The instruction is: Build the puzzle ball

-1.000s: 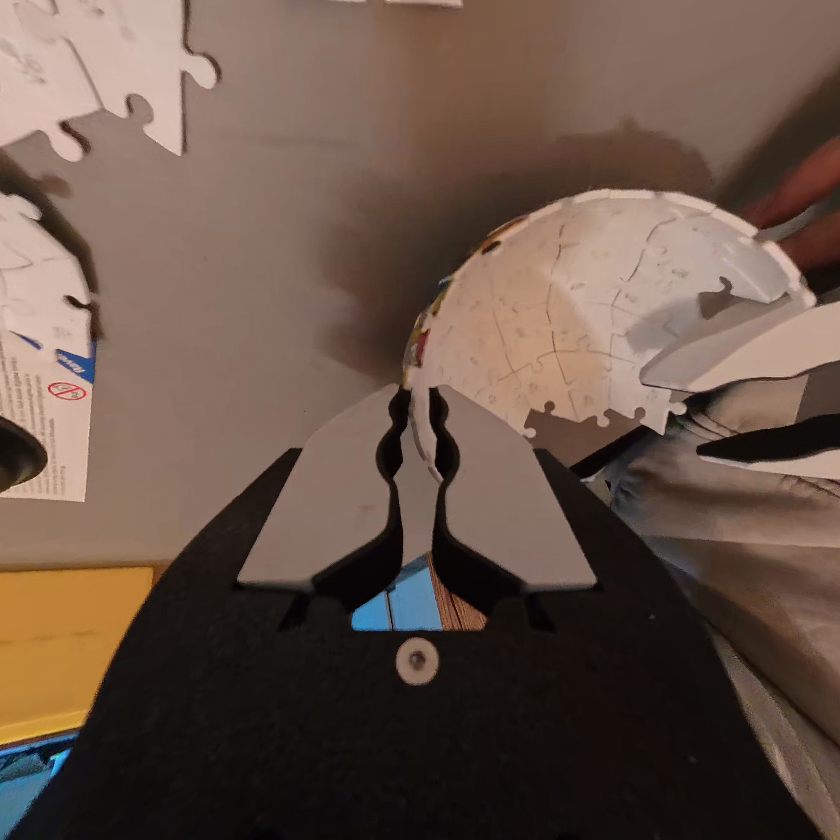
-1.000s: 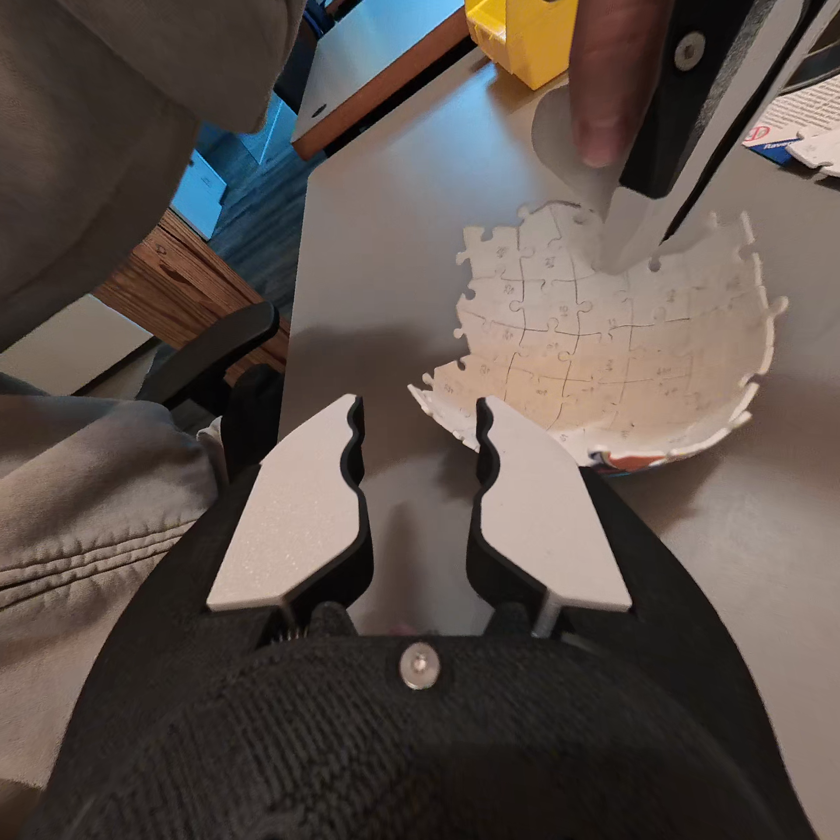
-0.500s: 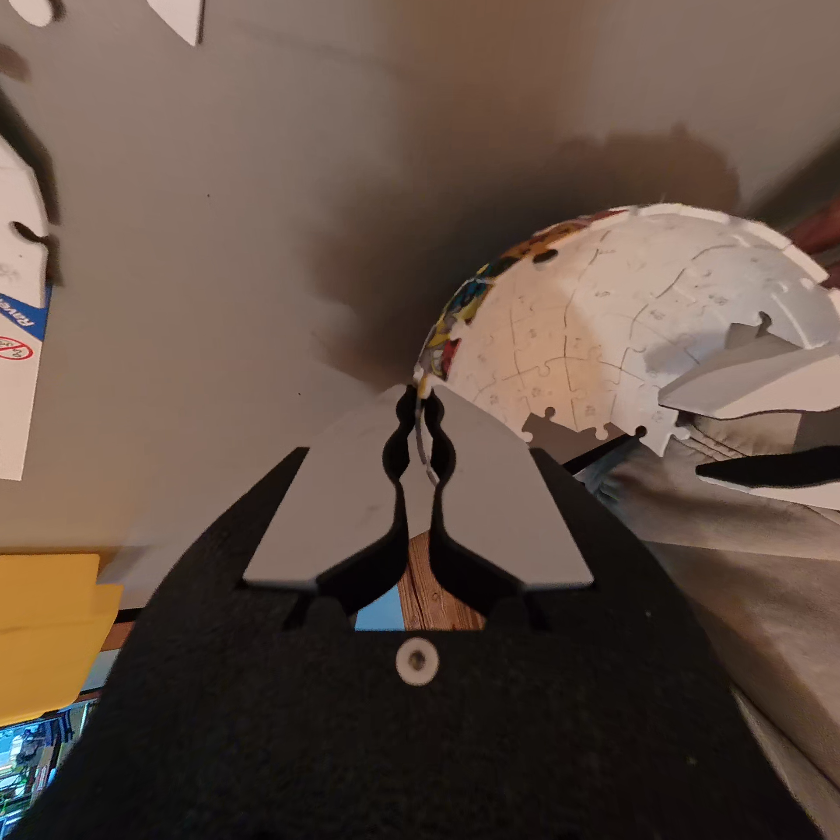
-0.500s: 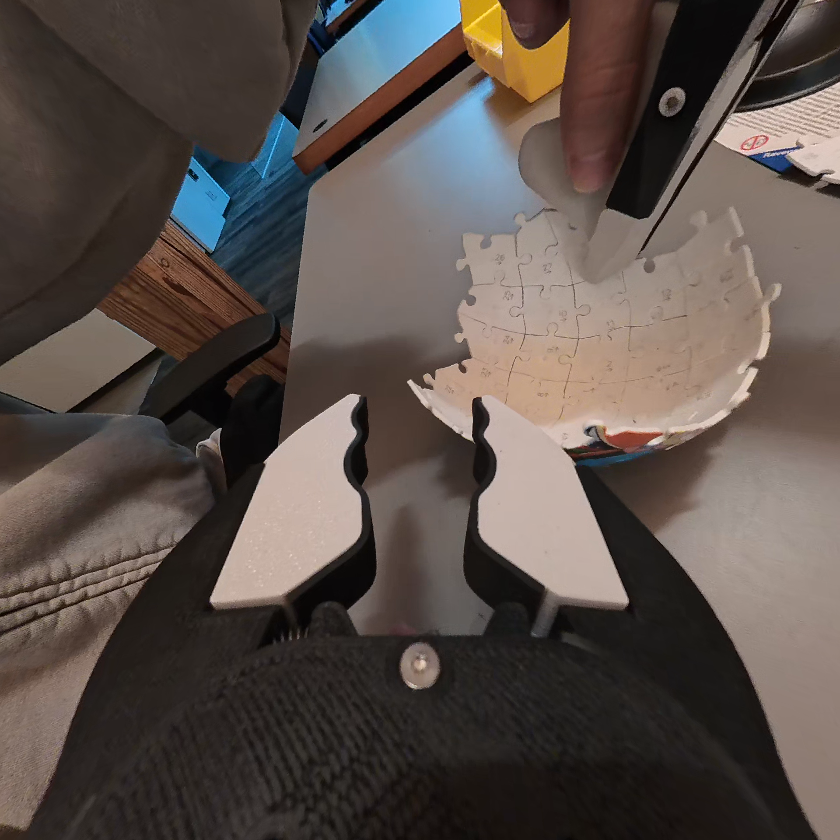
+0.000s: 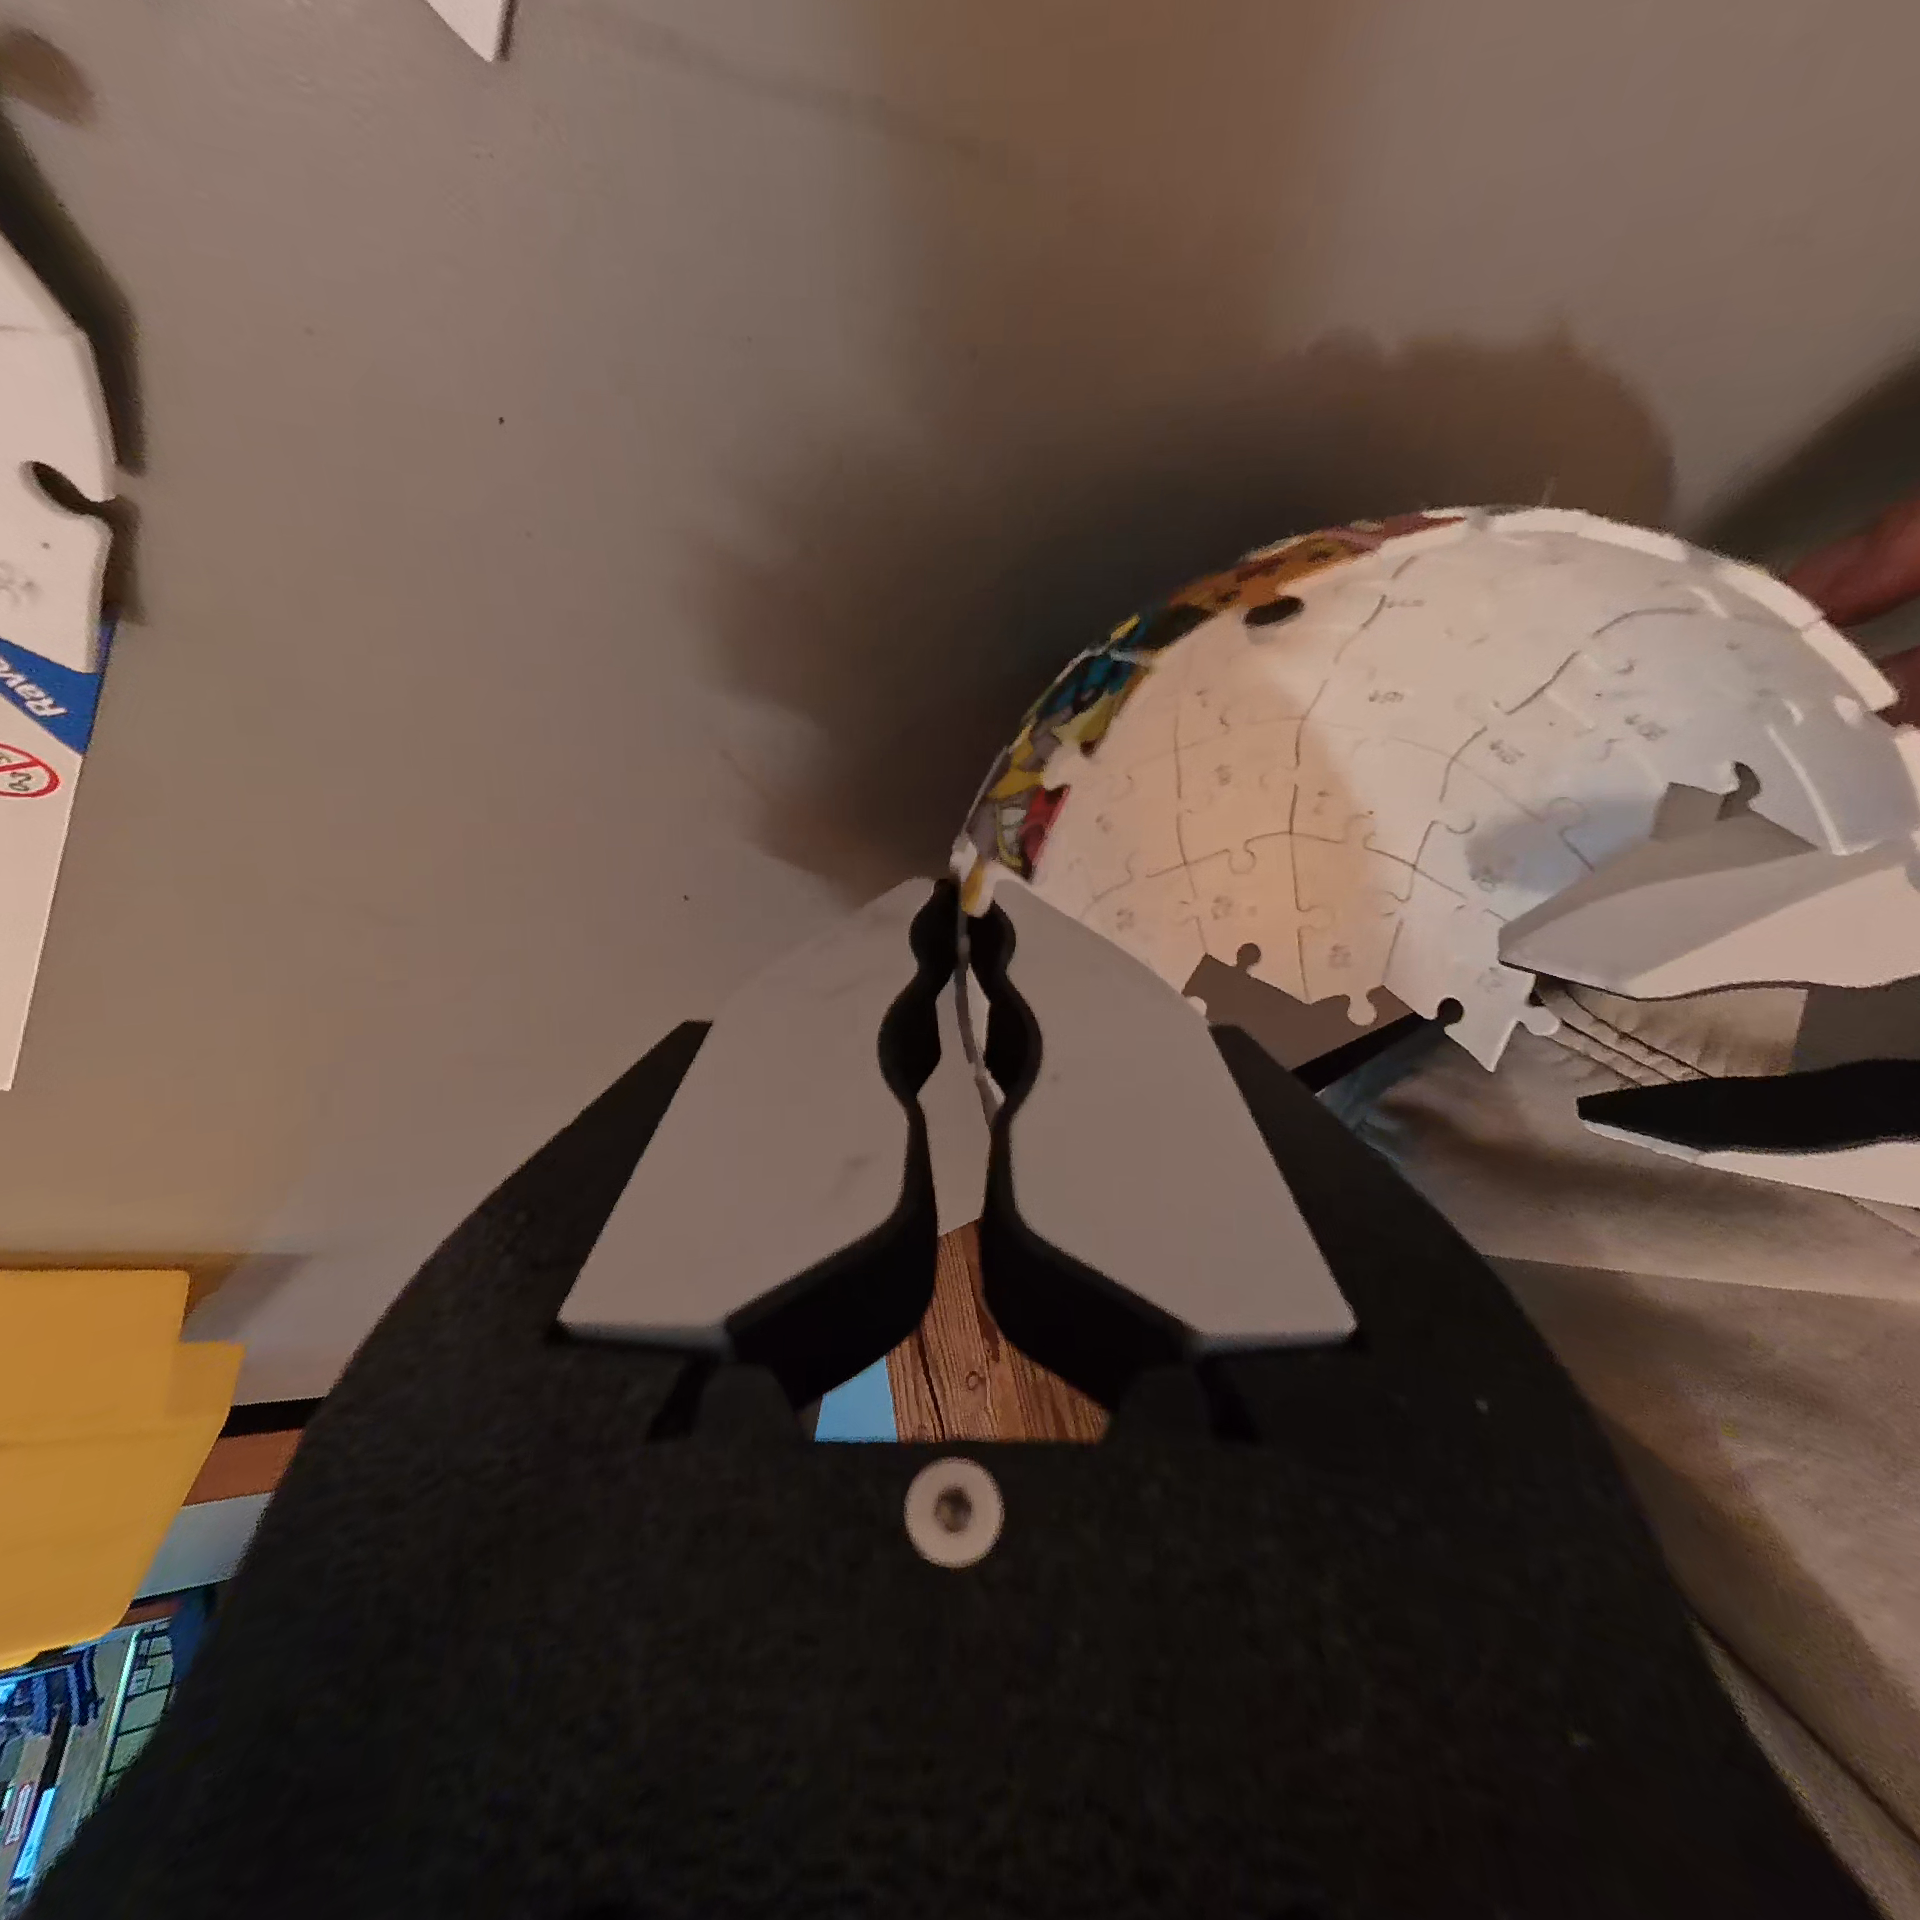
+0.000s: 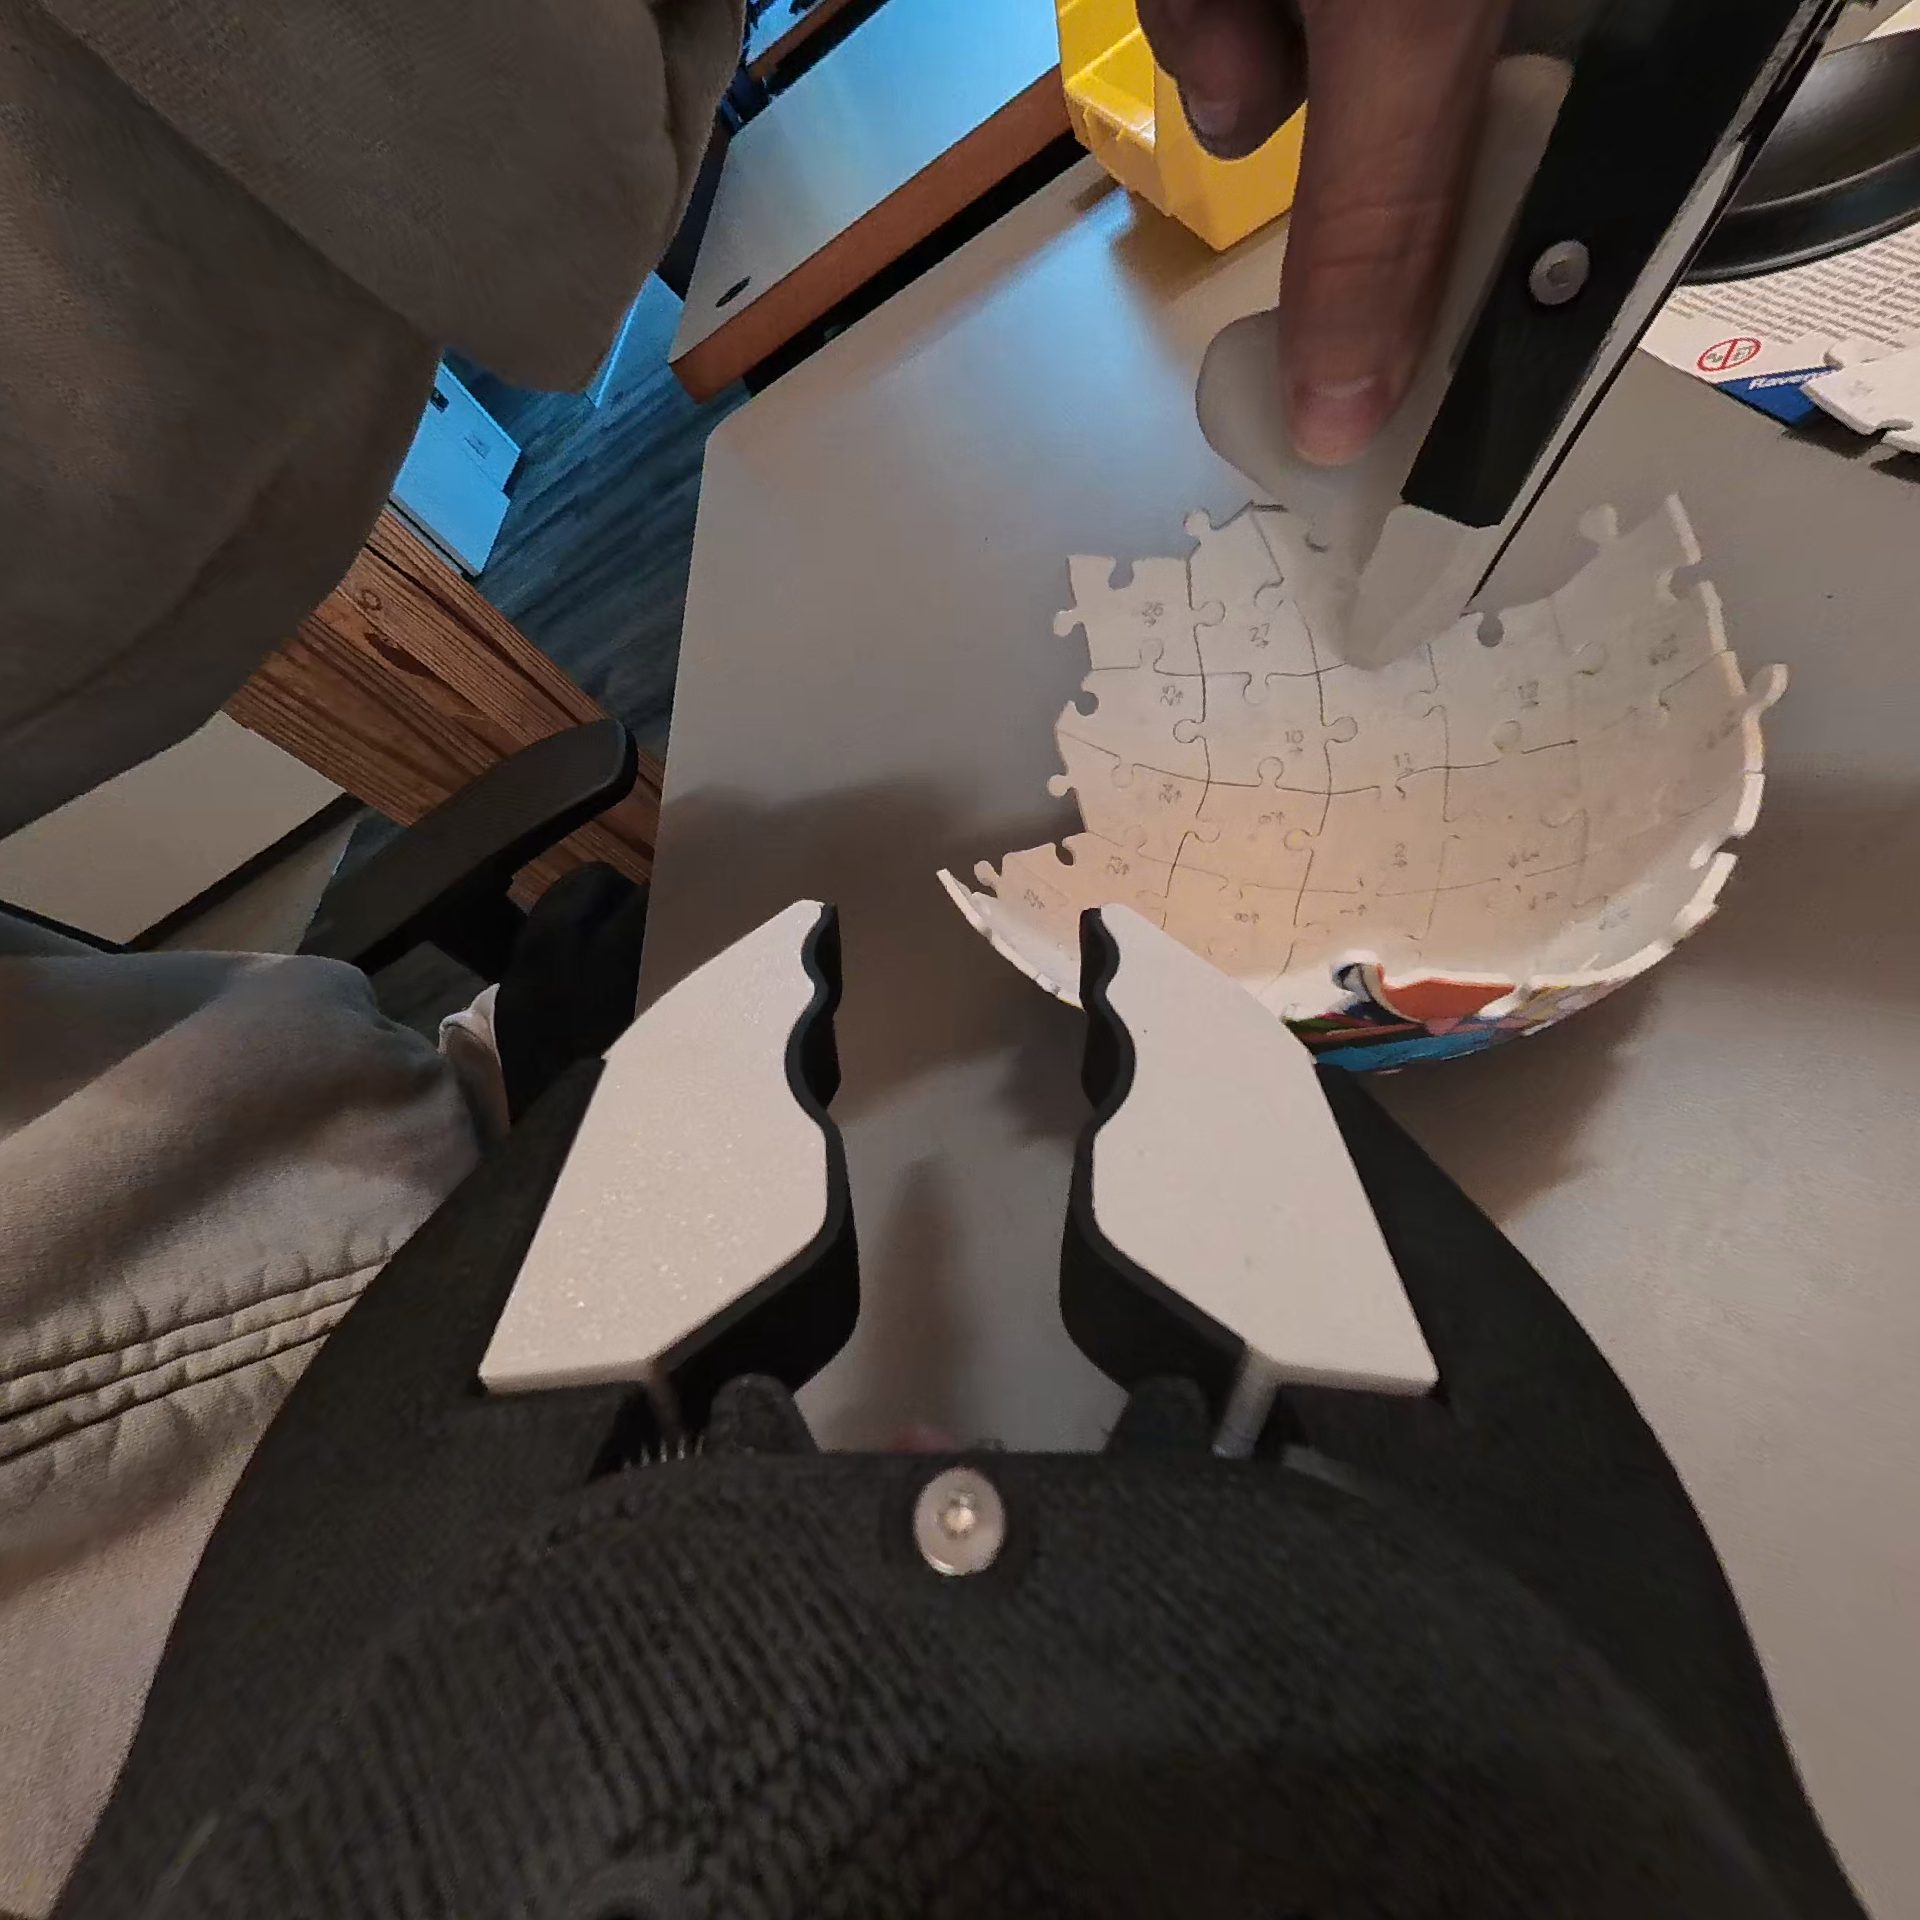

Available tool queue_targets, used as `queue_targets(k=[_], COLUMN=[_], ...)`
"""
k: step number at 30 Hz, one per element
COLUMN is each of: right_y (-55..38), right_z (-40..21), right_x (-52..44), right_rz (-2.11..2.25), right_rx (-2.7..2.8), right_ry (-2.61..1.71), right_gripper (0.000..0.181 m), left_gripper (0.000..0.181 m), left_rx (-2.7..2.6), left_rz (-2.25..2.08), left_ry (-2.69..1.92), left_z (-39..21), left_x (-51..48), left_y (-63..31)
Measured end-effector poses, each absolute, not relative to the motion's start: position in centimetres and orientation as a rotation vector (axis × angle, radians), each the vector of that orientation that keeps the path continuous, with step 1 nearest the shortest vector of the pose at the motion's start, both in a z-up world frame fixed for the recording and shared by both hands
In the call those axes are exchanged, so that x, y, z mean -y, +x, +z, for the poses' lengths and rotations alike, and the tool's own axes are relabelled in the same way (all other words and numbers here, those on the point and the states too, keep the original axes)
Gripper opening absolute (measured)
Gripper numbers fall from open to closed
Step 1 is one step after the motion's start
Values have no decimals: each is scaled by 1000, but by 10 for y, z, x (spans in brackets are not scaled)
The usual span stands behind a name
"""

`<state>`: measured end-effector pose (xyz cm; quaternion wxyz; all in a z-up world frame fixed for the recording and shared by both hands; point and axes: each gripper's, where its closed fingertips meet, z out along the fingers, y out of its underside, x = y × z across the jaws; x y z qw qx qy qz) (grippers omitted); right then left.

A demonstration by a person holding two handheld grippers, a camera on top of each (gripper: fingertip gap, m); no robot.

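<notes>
A half-built puzzle ball [image 6: 1382, 831], a curved shell of interlocked pieces with its white numbered inside facing up and its printed colour side [image 6: 1423, 1013] against the grey table [image 6: 935, 582], sits near the table's edge. The left gripper [image 5: 961, 914] pinches the shell's far rim, its two fingers closed on the thin edge of a piece; in the right wrist view it [image 6: 1392, 623] comes down onto that rim from above, a person's hand [image 6: 1340, 239] wrapped round its body. The right gripper [image 6: 956, 930] hovers just short of the shell's near rim, its fingers apart with nothing between them; whether its right fingertip touches the shell is hard to judge. Beyond the shell, by the left gripper, lie a printed leaflet [image 6: 1797, 322] and loose white puzzle sections [image 5: 52, 436]. A yellow bin [image 6: 1174, 135] stands farther off at the table's end. On the shell's other side, off the table, are a grey sleeve [image 6: 260, 312] and a black chair armrest [image 6: 488, 831].
</notes>
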<state>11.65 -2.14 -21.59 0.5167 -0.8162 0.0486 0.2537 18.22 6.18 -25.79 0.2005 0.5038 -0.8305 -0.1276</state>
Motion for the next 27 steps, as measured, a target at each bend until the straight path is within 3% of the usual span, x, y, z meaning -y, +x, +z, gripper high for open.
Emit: queue_targets(k=[9, 27], right_y=[115, 110], right_z=[-220, -220], right_x=[21, 20], right_rz=[604, 614], right_rx=[-110, -84], right_ry=[-1985, -1990], right_gripper=[47, 45], left_gripper=[17, 4], left_rx=[2308, 2295], left_rz=[-356, -316], left_ry=[1424, 1424], left_z=[-254, -257], left_x=[-64, -62], left_y=[181, 179])
